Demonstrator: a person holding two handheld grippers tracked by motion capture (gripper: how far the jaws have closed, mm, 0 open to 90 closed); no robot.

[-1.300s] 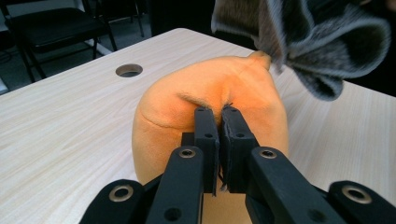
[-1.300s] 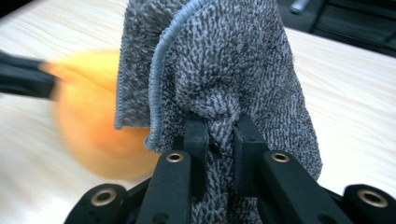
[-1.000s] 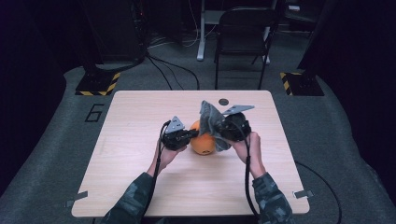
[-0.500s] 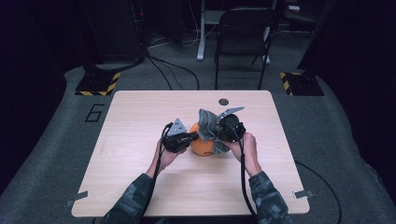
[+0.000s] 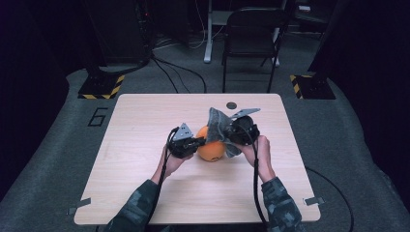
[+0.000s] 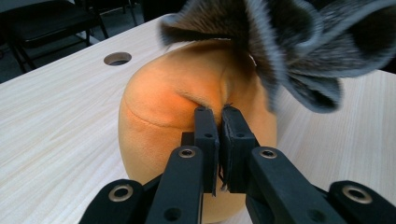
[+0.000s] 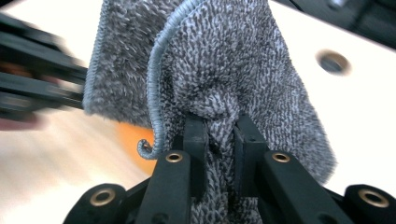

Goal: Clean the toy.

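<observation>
Your left tool [image 6: 219, 109] pinches the orange plush ball [image 6: 177, 102]; your right tool [image 7: 219, 123] clamps the grey cloth [image 7: 224, 60] draped just above it.

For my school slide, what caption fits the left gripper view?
Left tool pinches the soft orange ball under a grey cloth.

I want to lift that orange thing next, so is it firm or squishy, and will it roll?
Probably squishy: the left tool pinches a fold of the orange thing, and its skin puckers there like plush. Likely light, since a small pinch seems to hold it. It looks rounded, so it may roll or wobble on the table if pushed.
</observation>
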